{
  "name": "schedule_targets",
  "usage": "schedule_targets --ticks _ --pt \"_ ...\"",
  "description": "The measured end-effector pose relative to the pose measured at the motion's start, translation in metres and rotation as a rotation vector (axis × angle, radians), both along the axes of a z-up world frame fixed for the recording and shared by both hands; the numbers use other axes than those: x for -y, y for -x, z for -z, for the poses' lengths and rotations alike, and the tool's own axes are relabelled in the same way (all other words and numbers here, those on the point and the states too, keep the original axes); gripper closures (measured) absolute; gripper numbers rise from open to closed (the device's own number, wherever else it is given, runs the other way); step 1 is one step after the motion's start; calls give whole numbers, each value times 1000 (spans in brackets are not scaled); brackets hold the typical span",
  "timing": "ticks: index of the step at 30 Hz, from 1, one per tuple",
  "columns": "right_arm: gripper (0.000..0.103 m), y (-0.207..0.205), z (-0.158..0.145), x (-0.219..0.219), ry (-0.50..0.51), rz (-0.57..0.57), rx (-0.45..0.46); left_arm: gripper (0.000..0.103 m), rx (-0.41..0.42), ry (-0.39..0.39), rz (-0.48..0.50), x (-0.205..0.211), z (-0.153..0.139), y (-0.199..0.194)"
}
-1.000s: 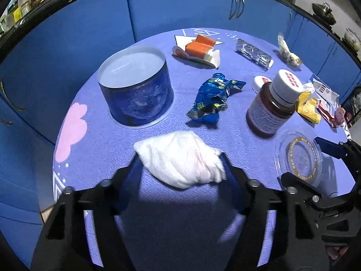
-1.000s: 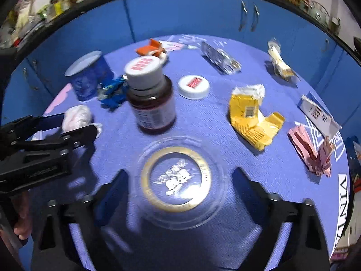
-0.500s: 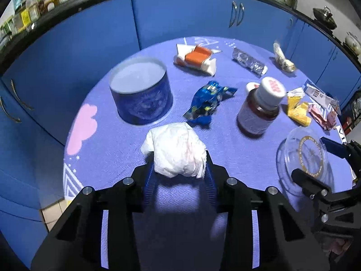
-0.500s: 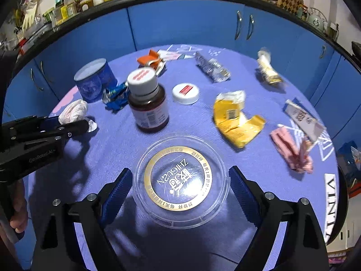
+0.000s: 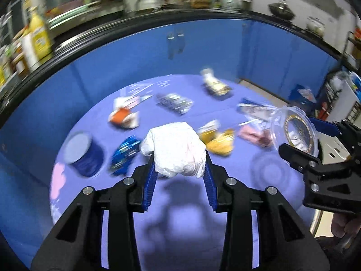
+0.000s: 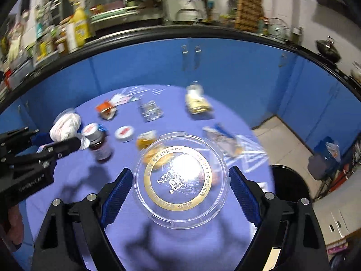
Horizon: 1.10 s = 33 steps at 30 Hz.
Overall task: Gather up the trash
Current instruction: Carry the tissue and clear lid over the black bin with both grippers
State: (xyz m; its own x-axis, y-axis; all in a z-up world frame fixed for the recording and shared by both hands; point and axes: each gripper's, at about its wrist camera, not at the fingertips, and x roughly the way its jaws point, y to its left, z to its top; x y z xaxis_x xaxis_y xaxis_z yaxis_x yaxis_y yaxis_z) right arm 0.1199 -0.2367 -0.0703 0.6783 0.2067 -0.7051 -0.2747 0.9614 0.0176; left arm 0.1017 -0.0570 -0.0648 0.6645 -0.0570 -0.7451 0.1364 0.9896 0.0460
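Blur smears the wrappers on the purple bench [image 5: 185, 225] before blue cabinets. Left claw [image 5: 179, 172] grips a white tissue wad [image 5: 176, 150] above the bench. Right claw [image 6: 180, 189] clamps a clear plastic lid [image 6: 181, 177], likewise lifted.

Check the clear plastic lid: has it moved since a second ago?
Yes. The clear plastic lid no longer lies flat on the purple tabletop; it is up off it, held between the right gripper fingers, tilted toward the camera.

I count one tissue wad [image 5: 176, 149], one clear lid [image 6: 181, 177], one brown bottle [image 6: 99, 145], one white cap [image 6: 124, 133], one blue tin [image 5: 84, 155].
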Motion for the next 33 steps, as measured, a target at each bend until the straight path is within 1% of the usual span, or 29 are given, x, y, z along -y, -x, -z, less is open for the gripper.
schedule_targets --ticks 4,11,20,26,33 --pt "19 -11 -1 42 -11 74 -5 64 2 -10 73 45 -3 -14" --pt "19 -16 0 107 -19 183 6 64 -5 -16 162 113 -6 -40" --pt "19 -21 9 174 -38 270 3 64 -17 -36 251 191 -3 -65" --pt "19 -29 13 197 -58 292 -1 64 -7 -61 282 223 -6 -79" --pt "18 -44 22 213 -76 313 -11 64 -3 -72 316 250 -6 -95"
